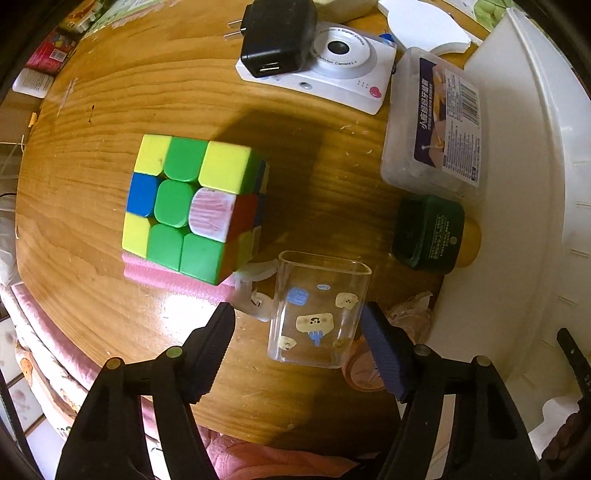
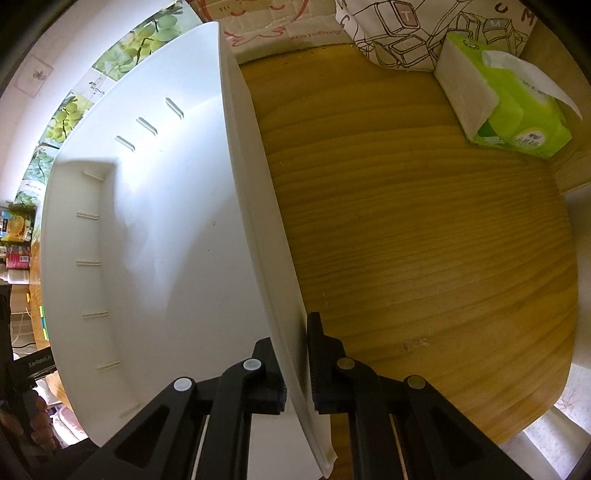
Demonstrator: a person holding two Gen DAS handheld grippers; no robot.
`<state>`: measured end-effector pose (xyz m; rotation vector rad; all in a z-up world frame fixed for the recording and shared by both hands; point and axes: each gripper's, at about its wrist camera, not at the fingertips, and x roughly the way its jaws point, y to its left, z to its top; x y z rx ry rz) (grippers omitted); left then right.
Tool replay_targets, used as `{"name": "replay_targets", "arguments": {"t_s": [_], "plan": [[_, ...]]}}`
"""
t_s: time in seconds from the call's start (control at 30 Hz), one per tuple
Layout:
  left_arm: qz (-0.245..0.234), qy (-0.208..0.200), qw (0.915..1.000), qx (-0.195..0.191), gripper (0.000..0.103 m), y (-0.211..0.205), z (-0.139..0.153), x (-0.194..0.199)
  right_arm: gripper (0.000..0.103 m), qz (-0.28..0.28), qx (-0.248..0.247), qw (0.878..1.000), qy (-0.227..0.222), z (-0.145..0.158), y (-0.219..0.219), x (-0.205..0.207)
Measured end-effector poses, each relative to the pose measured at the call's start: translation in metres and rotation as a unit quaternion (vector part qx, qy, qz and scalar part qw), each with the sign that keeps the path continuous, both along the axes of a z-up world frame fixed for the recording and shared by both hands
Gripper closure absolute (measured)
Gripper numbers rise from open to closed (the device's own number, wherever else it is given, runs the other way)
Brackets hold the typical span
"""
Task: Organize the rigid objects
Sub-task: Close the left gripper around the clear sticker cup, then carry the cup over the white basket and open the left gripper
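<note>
Here, left tool point(image 1: 297, 317) apart around glass cup point(image 1: 317, 310); right tool point(image 2: 295, 354) clamps bin wall point(image 2: 255, 206).

Warm, uneven light: a dark shadow crosses the wooden table point(image 1: 92, 206) at centre frame, glare whitens the white bin point(image 2: 155, 229) (fisheye bends every edge), corners vignetted.

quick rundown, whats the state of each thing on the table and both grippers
left gripper: jaws open either side of the glass, pads not touching it
clear glass: upright, empty
puzzle cube: scrambled, sitting on a pink pad
black charger: unplugged, lying on the white camera
floss pick box: lid closed
white bin: empty
right gripper: jaws shut on the bin's wall
tissue box: open, a tissue sticking out
</note>
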<state>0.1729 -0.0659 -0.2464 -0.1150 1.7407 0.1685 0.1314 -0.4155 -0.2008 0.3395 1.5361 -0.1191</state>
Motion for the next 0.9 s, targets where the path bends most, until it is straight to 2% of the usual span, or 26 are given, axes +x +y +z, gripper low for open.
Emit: {"name": "replay_targets", "arguments": {"t_s": [0.03,0.07,0.1,0.4,0.43,0.6,0.9], "plan": [[0.001,0.001,1.0000,-0.002,0.035,0.000,0.000,0.000,0.094,-0.001,0.000,1.000,0.000,0.000,0.000,0.000],[0.007,0.004,0.9998,-0.015,0.047,0.001,0.000,0.000,0.094,-0.001,0.001,1.000,0.000,-0.001,0.001,-0.001],[0.017,0.007,0.9992,-0.037,0.048,0.002,0.000,0.001,0.094,0.000,0.001,1.000,-0.001,-0.003,0.003,0.000],[0.018,0.011,0.9991,-0.037,0.049,0.002,-0.003,0.003,0.094,0.002,0.003,1.000,-0.004,-0.003,0.005,-0.002],[0.019,0.010,0.9990,-0.038,0.049,0.011,-0.004,-0.009,0.094,0.002,0.004,1.000,-0.005,-0.003,0.004,-0.003],[0.027,0.012,0.9990,-0.035,0.049,0.022,0.000,-0.017,0.094,0.005,0.003,1.000,-0.007,-0.001,0.007,-0.003],[0.024,-0.014,0.9991,-0.031,0.049,0.031,0.039,-0.037,0.098,0.027,-0.008,0.999,-0.018,0.000,0.015,-0.006]]}}
